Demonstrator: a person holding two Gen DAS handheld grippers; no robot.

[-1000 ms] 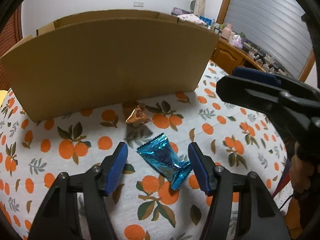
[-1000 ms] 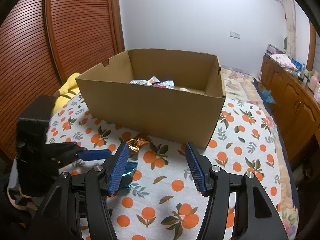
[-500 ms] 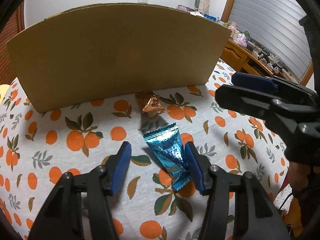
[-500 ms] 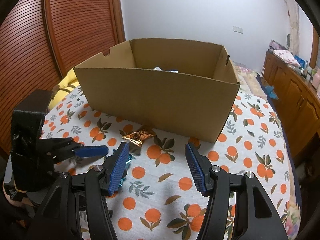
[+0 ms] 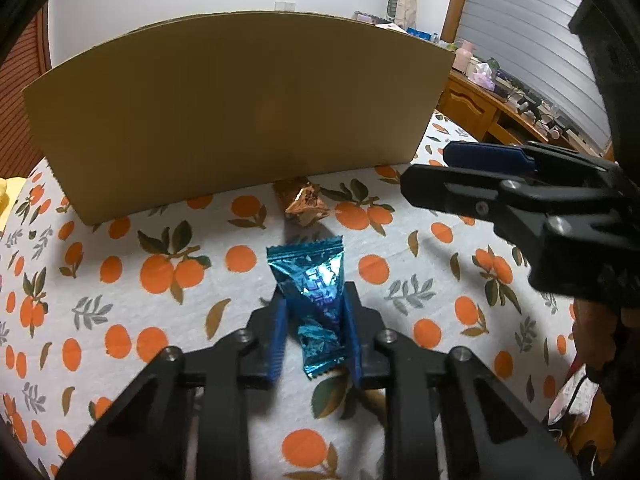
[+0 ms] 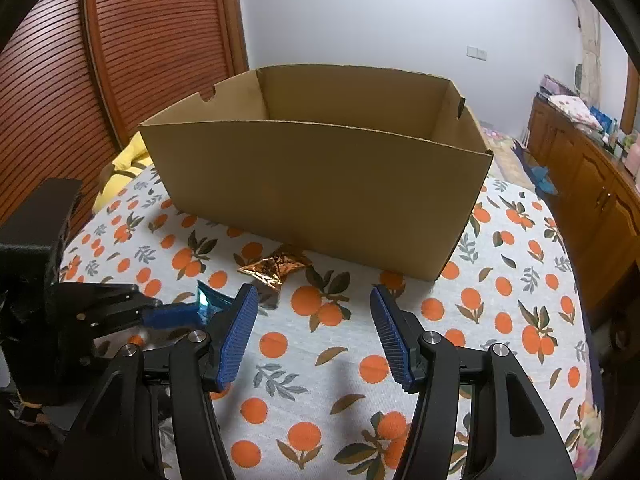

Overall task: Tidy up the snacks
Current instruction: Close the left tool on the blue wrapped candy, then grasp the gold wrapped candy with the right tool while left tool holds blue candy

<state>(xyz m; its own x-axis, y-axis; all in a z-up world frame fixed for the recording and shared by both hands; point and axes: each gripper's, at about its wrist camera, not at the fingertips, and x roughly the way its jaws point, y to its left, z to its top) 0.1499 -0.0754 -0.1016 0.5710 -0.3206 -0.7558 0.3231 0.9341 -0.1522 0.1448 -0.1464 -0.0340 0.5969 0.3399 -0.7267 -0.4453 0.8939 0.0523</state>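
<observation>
Shiny crinkled blue snack packet (image 5: 320, 296) on the orange-print tablecloth (image 5: 120, 280), pinched tight in the left gripper (image 5: 316, 320), cardboard box (image 6: 320, 184) wall just beyond, right gripper (image 6: 312, 328) spread empty over bare cloth.

Orange-print cloth (image 6: 320, 364) (white ground) carries cardboard box (image 6: 320, 184), gold wrapper (image 6: 276, 266), blue packet (image 5: 320, 280).

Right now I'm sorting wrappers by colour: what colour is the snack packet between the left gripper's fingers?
Shiny blue foil packet, clearest in the left wrist view.
</observation>
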